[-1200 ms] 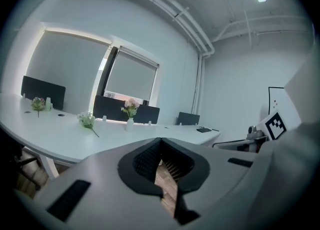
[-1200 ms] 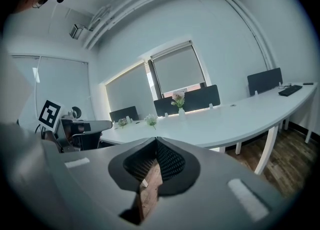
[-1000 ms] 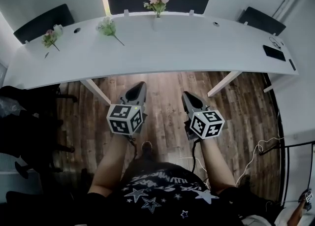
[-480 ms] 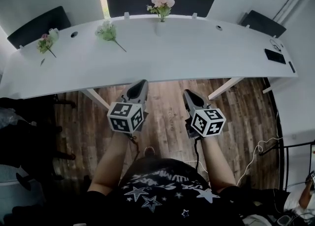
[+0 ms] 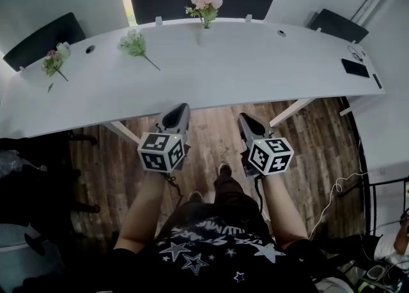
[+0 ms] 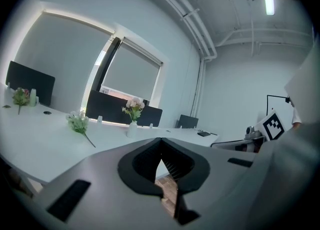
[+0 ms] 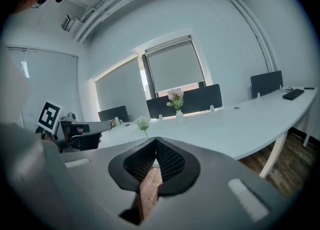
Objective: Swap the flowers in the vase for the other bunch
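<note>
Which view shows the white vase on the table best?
The right gripper view: the vase stands side-on, near centre. The left gripper view shows it similarly but off-centre. From the head view it blends into the white table.

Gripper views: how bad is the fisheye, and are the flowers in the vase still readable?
Left gripper view: heavy fisheye, black corners; vase small but clear against the window. Right gripper view: same vignette, flowers legible. Head view: table edge bows, no glare.
</note>
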